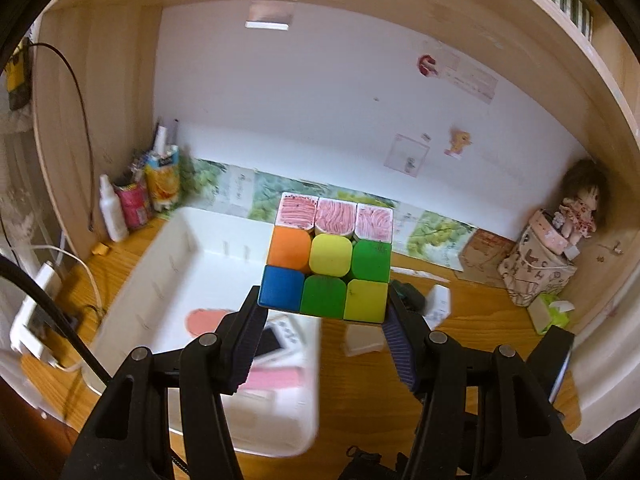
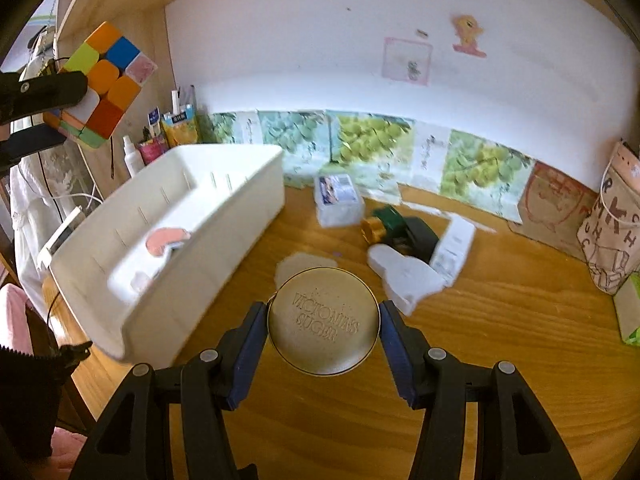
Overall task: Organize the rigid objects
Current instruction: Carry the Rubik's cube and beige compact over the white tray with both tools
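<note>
L gripper (image 1: 322,312) jaws closed on puzzle cube (image 1: 328,256), held in air above white plastic bin (image 1: 176,248); cube has no long axis, face w/ scribbled pink row toward cam. Bin holds pink flat item (image 1: 206,320), other pieces blurred. R gripper (image 2: 323,322) clamps round gold tin (image 2: 323,320), embossed lid up, over wooden desk (image 2: 500,320).
</note>
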Available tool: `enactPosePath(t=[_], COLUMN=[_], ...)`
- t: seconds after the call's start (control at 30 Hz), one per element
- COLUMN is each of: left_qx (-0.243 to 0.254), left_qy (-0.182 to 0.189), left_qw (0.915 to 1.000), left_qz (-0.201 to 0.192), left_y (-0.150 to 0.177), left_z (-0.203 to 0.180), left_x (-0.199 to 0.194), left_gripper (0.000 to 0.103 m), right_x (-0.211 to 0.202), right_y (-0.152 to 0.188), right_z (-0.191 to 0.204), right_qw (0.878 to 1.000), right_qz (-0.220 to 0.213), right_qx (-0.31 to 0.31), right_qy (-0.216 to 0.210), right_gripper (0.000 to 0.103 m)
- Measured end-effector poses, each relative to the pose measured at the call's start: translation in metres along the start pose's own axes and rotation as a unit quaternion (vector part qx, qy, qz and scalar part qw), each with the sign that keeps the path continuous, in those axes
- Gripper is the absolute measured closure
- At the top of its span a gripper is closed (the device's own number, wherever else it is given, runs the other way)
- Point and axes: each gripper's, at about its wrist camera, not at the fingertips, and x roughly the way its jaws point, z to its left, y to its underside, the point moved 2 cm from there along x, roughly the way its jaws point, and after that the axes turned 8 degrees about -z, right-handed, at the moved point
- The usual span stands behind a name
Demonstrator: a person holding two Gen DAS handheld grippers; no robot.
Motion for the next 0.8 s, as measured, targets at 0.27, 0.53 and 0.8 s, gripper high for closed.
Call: enactPosePath(t=[0.27, 0.53, 0.8], left_qx=[0.042, 0.078, 0.114], left_qy=[-0.031, -0.041, -0.058], left_qw=[0.9986, 0.9961, 0.9903], left_qz=[-0.004, 0.005, 0.054], left_y=[-0.014, -0.023, -0.021], left_z=[0.045, 0.087, 0.125], left_x=[-0.002, 0.005, 0.026], left_gripper=[0.043, 0.044, 0.044], right_x=[0.005, 0.012, 0.024], right_y=[-0.019, -0.033, -0.035], right_z=[0.043, 0.084, 0.134], right_qw=[0.999, 0.996, 0.995], right_qz=[-0.049, -0.083, -0.091], right_qx=[0.019, 0.042, 0.035], right_qy=[0.007, 0.012, 0.006], right_gripper=[0.047, 0.047, 0.046])
